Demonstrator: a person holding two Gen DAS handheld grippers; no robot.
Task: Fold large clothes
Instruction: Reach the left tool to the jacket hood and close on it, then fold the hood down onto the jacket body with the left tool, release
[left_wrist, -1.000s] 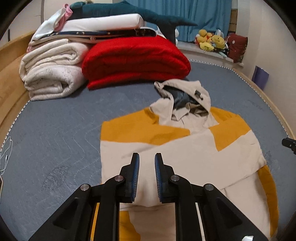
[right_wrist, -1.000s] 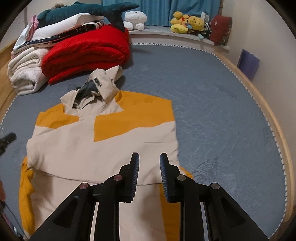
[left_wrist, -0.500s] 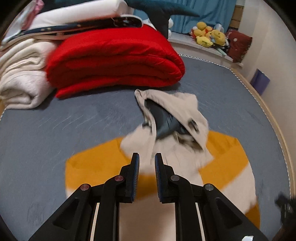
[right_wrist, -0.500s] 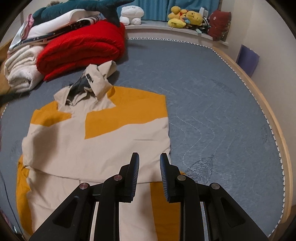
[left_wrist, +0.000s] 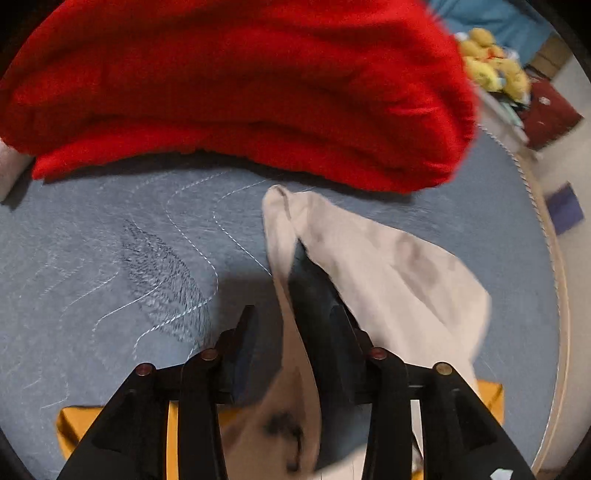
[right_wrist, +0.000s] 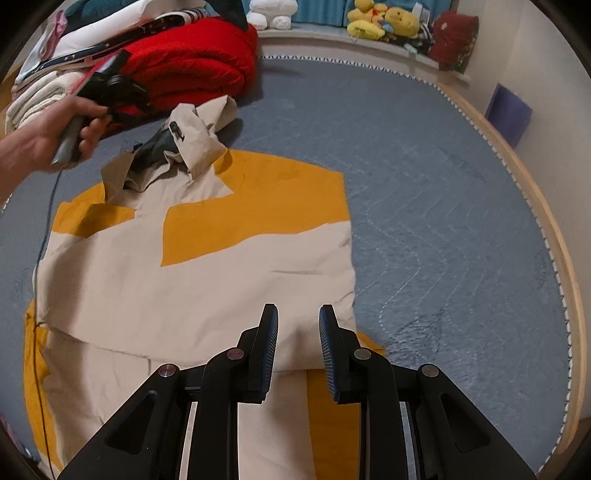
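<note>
Two grippers work over one jacket (right_wrist: 229, 280), a beige and orange garment spread flat on the grey-blue bed (right_wrist: 443, 206) with its sleeves folded across the chest; its hood (left_wrist: 369, 266) lies crumpled at the far end, just short of the folded red blanket (left_wrist: 240, 85). We see the left gripper (left_wrist: 295, 332) pointing steeply down over that hood; its fingers have just been opening and now stand moderately apart, with the beige edge of the hood and its dark lining lying between them; the picture is blurred, so we cannot tell whether either pad touches the cloth, and they do not clamp it. From the right wrist view a hand (right_wrist: 48, 136) holds that gripper by its handle beside the hood, close to the blanket. The right gripper (right_wrist: 297, 332) hangs over the near, lower part of the jacket by its right edge; its fingers (right_wrist: 267, 347) stand narrowly apart with nothing between them, the blue ribbed pads facing each other above the beige cloth. Several plush toys (right_wrist: 384, 22) sit on the ledge beyond the bed.
</note>
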